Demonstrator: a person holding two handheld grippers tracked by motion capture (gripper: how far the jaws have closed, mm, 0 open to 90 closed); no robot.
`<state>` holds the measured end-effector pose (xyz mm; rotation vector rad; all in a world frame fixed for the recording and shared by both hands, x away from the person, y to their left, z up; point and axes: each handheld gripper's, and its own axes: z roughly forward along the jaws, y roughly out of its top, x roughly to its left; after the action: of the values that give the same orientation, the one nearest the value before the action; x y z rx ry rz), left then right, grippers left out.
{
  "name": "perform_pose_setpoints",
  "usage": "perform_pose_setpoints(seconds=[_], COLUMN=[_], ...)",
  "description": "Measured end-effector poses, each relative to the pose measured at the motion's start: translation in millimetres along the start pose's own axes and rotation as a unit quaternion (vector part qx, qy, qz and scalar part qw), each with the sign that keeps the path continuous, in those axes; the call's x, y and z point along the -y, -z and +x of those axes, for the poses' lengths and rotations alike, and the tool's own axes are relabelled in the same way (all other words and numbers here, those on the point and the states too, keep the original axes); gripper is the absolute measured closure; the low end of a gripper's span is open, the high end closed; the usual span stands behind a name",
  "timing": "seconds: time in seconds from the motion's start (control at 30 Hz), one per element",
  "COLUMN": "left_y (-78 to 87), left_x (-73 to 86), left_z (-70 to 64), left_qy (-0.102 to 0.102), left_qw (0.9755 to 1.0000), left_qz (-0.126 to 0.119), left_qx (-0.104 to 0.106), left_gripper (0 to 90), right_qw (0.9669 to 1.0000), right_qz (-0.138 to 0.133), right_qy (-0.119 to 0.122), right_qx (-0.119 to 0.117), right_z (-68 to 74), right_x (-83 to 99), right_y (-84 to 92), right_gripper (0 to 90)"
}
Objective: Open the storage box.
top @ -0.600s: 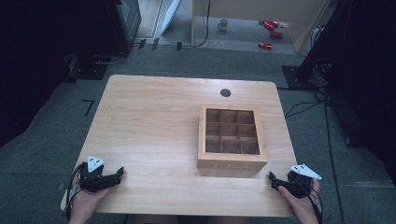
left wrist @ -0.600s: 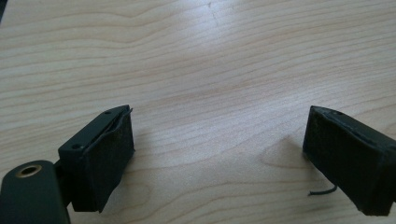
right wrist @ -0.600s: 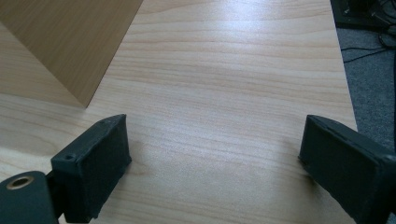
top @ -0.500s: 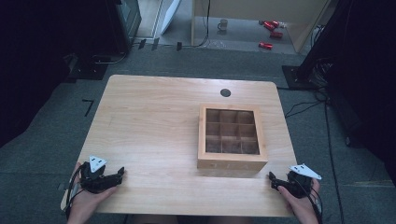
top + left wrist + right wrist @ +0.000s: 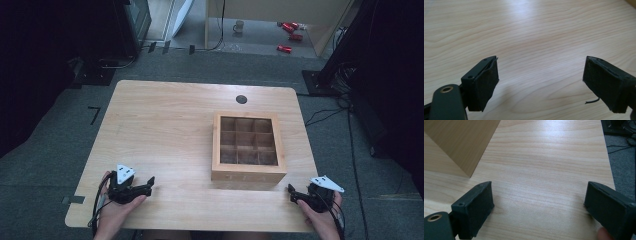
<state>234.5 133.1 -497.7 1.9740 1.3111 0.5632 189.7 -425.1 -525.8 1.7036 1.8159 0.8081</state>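
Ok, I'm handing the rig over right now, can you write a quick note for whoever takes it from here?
Left tongs: open, nothing between them, low over the table near its front left edge.
Right tongs: open, nothing between them, at the front right, just off the near right corner of the wooden box.
Box: right of centre on the table, divided into a grid of compartments; whether anything lies in them is hard to tell from the high view.
Done: nothing visible so far; neither tongs touch the box.
Left: probably approach the box; the right tongs are nearest.
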Motion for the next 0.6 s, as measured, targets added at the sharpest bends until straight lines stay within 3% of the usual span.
perform_pose_setpoints(seconds=[0.03,0.1,0.27,0.6], left_y=[-2.3,-3.5,-11.3,-22.5], left_x=[-3.1,-4.8,-15.3,-30.6], left_z=[-9.4,-14.3,-41.5,-76.3], left_qy=[-0.009,-0.011,-0.030,-0.045], left_qw=[0.9999,0.9998,0.9989,0.9969], left_qz=[0.001,0.002,-0.001,-0.002], left_qx=[0.009,0.013,0.035,0.065], left_gripper=[13.7,13.8,13.9,14.2], right_qw=[1.0000,1.0000,1.0000,1.0000], right_qz=[0.000,0.000,0.000,0.000], right_qy=[0.000,0.000,0.000,0.000], right_qx=[0.000,0.000,0.000,0.000], right_z=[0.0,0.0,0.0,0.0], right_x=[0.0,0.0,0.0,0.0], right_y=[0.0,0.0,0.0,0.0], right_gripper=[8.1,8.1,8.1,8.1])
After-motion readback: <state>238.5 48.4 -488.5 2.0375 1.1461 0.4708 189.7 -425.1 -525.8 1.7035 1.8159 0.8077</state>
